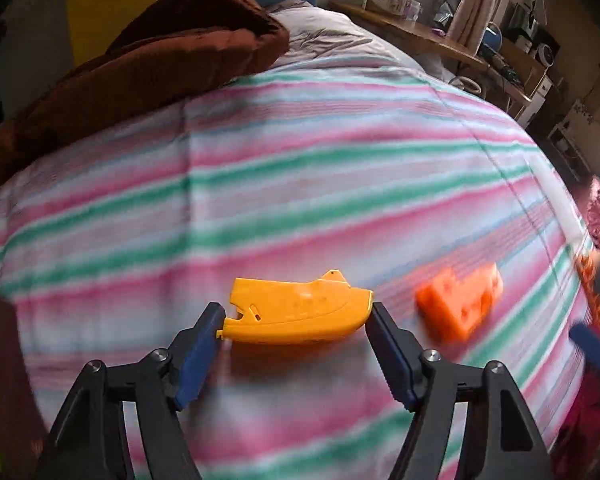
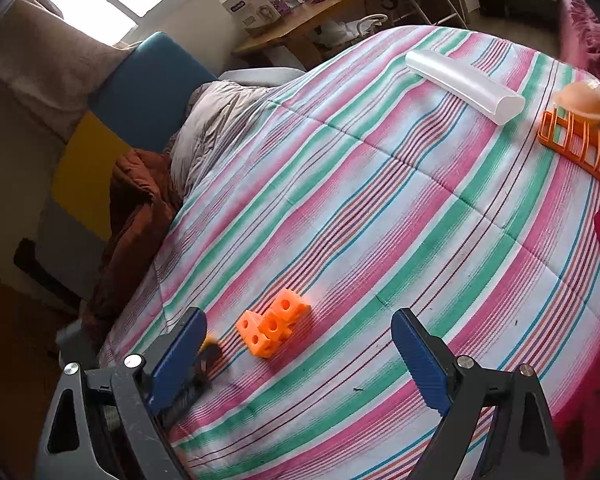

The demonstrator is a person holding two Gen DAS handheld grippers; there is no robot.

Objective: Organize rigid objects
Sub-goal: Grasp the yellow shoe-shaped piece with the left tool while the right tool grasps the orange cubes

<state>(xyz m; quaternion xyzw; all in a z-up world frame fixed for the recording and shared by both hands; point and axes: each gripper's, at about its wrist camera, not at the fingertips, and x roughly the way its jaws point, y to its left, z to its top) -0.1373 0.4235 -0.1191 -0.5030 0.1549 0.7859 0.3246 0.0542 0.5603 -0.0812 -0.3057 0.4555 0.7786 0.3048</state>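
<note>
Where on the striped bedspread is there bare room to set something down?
Free: the wide middle between the orange stepped block and the white curved plastic piece. Crowded: the far right edge around the orange slatted rack.

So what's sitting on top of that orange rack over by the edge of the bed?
A pale peach, dome-shaped piece with a brim rests on the orange rack's far end. Whatever lies under the dome is covered.

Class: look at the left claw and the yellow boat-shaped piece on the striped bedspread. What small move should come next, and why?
Probably close the left claw on the yellow boat-shaped piece. The piece lies lengthwise between the two fingers, whose tips sit at its ends, with the jaws wide apart. Whether the tips already touch it is unclear.
</note>
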